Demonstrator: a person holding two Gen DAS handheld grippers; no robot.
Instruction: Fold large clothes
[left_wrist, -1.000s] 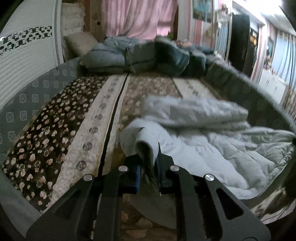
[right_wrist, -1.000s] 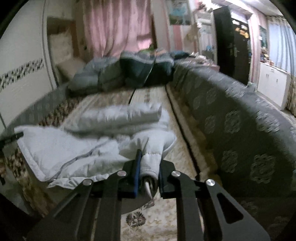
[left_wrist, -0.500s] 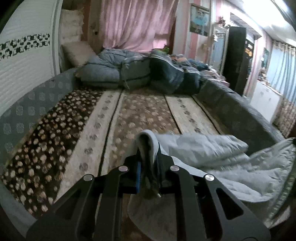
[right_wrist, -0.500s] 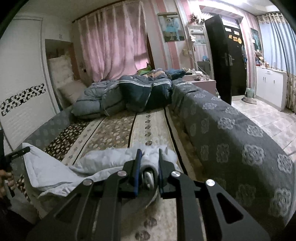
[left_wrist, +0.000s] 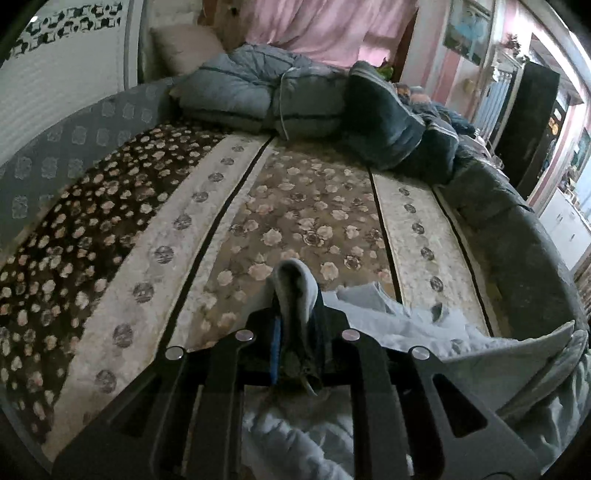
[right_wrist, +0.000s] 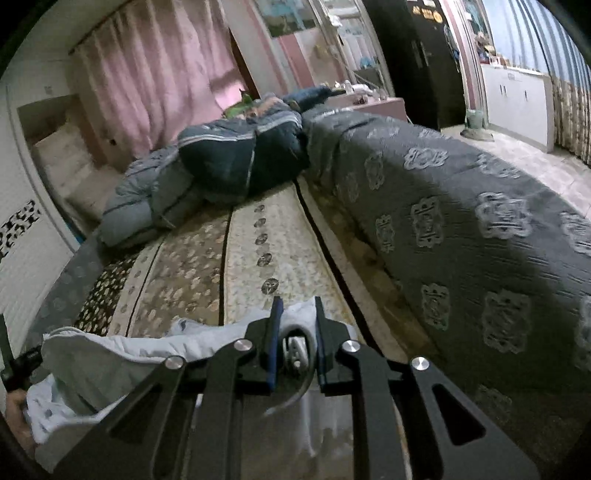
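Left tongs clamped tight on a thick fold of the pale blue puffy coat, with the pinched bit poking up between the black jaws. Rest of the coat spread out toward 4 o'clock in the left wrist view, lying on the flowery bed cover at the near end of the bed. Right tongs clamped too, biting another part of the same coat, a small loop of cloth and something white showing between the jaws. In the right wrist view, coat stretched off toward 9 o'clock, hanging loose over the near edge of the bed cover. Far off at 12 o'clock in both views, a pile of dark blue quilts and a pink curtain behind them. Grey patterned blanket heaped along the bed at 3 o'clock in the right view.
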